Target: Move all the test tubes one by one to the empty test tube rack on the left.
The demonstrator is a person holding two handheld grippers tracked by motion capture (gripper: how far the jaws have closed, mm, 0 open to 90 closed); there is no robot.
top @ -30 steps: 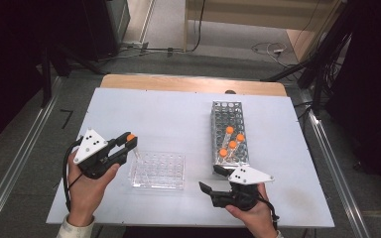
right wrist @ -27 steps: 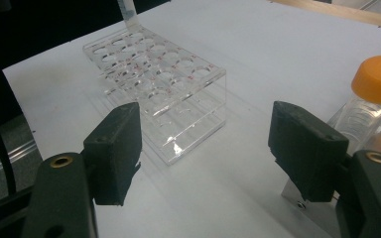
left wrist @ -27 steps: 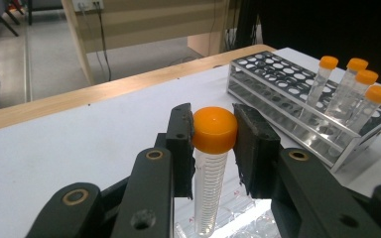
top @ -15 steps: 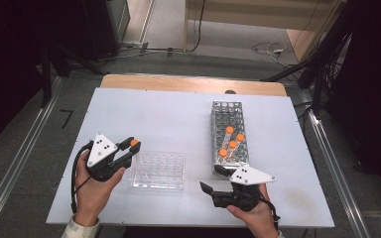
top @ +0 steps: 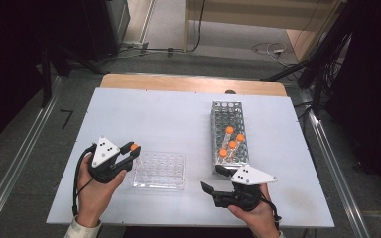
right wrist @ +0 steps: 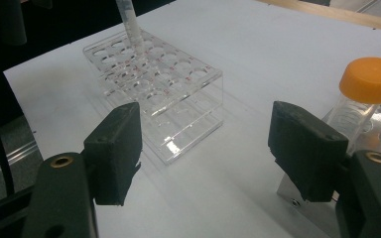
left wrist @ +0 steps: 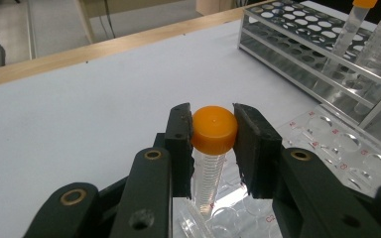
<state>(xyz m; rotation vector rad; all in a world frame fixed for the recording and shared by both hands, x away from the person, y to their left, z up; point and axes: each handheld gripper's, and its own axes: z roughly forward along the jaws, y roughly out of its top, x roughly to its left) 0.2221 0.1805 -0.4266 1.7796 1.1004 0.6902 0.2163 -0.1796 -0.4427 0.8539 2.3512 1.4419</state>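
My left gripper [top: 131, 150] is shut on the orange cap of a clear graduated tube [left wrist: 214, 129], which hangs upright between the pads. Its lower end sits over the left edge of the clear plastic well rack [top: 161, 171]; in the right gripper view the tube [right wrist: 130, 22] dips into a far corner hole of that rack [right wrist: 178, 99]. Near the table's front edge my right gripper [top: 213, 179] stands open, its jaws wide apart with nothing between them [right wrist: 206, 148]. It points toward the clear rack from the right.
A metal grid rack [top: 227, 116] stands to the right of centre and holds several orange-capped tubes [top: 232, 144] at its near end; one of them [right wrist: 369, 82] is close beside my right jaw. Bare white table lies to the left and behind the racks.
My left gripper has sunk and shifted slightly right with the tube, bringing it over the clear rack's left edge. The right gripper has stayed put.
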